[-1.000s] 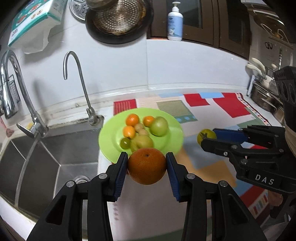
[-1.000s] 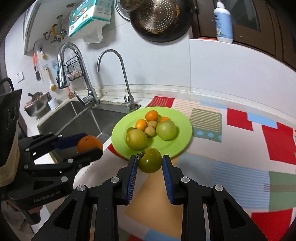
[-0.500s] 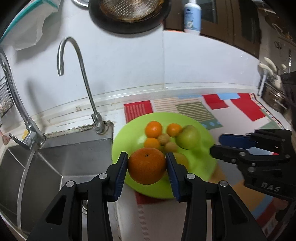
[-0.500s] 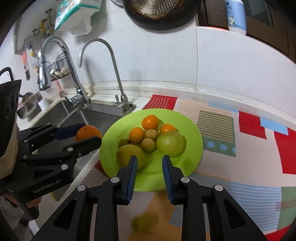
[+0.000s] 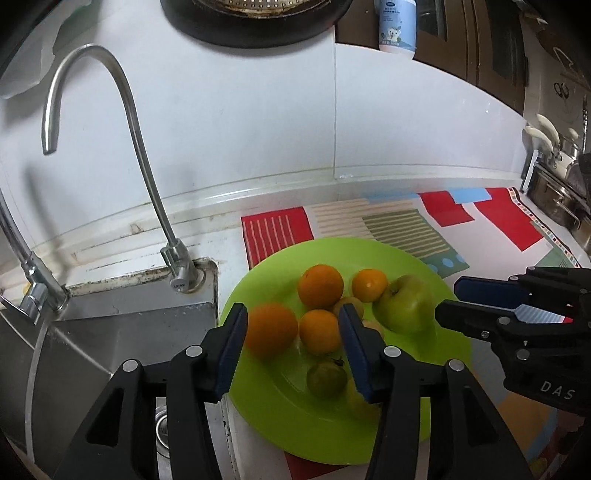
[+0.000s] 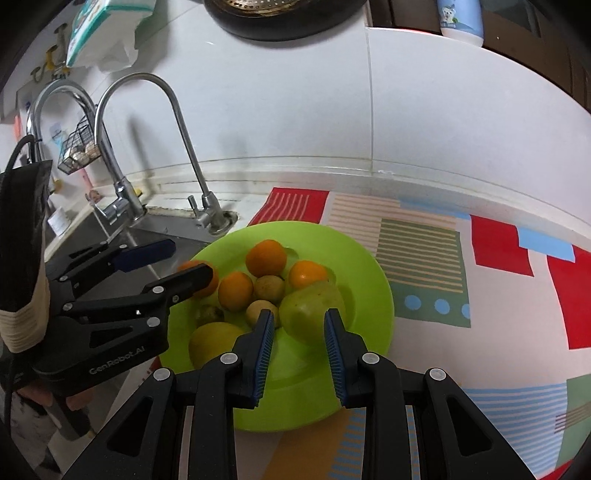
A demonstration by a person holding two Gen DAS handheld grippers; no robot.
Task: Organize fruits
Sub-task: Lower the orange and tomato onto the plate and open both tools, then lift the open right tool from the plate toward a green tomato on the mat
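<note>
Two tongs: your left tongs [image 5: 291, 314] are opening; your right tongs [image 6: 299, 321] are at their narrowest and hold nothing.
Left pads: the orange [image 5: 271, 328] is between them, close to the left pad and apart from the right one. It is blurred, so you cannot tell if it touches the plate [image 5: 295, 424].
Writing: "GenRobot.AI" is on the left tongs in the right view; "DAS" is on the right tongs in the left view.
Bottle [image 5: 397, 26]: white, with a blue label and a small cartoon animal; its top is cut off and the words are too small to read.
Pack [image 6: 107, 26]: a printed soft pack on the wall; the print is not readable.
Plate: round, smooth, bright green, on a mat [image 6: 421, 258] with red, blue and striped patches, just beside the steel sink [image 5: 110, 325].
Fruits: three small oranges, a green apple [image 5: 402, 308], a dark green round fruit [image 5: 327, 378] and some small brownish ones lie together on the plate.
Hidden: a yellow-green fruit is partly behind your tongs in both views.
Tap [image 5: 147, 147]: thin, curved, shiny metal; the tag on its base is unreadable.
Pan [image 5: 251, 14]: dark and round, with a holed metal insert, cut off at the top.
</note>
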